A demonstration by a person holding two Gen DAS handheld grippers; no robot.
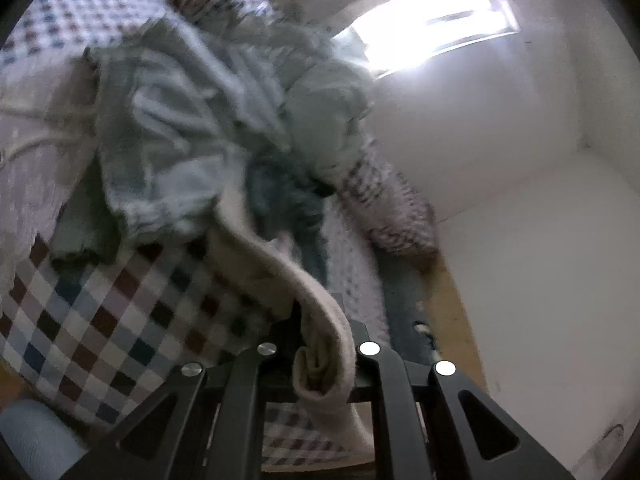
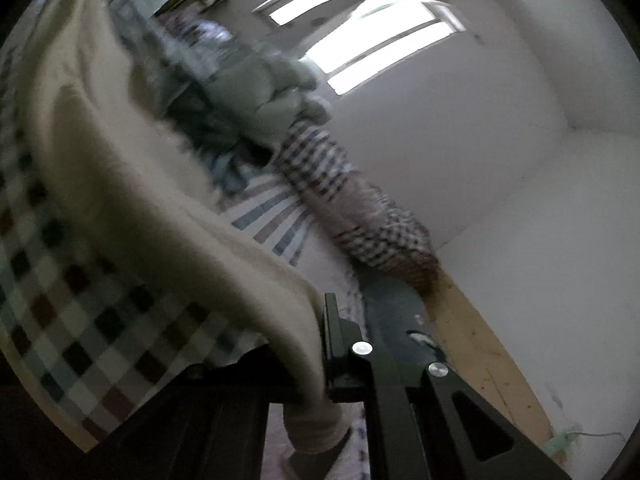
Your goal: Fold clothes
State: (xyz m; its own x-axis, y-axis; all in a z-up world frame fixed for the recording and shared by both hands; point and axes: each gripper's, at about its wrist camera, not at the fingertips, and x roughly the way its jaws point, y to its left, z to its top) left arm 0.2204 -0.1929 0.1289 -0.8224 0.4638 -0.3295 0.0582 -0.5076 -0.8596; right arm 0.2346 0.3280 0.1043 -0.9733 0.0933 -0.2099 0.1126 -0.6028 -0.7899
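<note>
A cream knit garment (image 1: 280,264) runs from the clothes pile down into my left gripper (image 1: 320,364), whose jaws are shut on a bunched edge of it. The same cream garment (image 2: 168,200) drapes broadly across the right wrist view, and my right gripper (image 2: 320,368) is shut on its lower edge, the cloth covering the left finger. Both grips hold the garment lifted off the checked bedspread (image 1: 100,320). A heap of grey-green clothes (image 1: 192,128) lies behind it on the bed.
A checked pillow (image 2: 360,216) lies along the bed's edge by the white wall (image 2: 500,160). Bright windows (image 1: 432,20) glare at the top. A strip of wooden floor (image 2: 480,344) and a dark rug (image 2: 392,312) show beside the bed.
</note>
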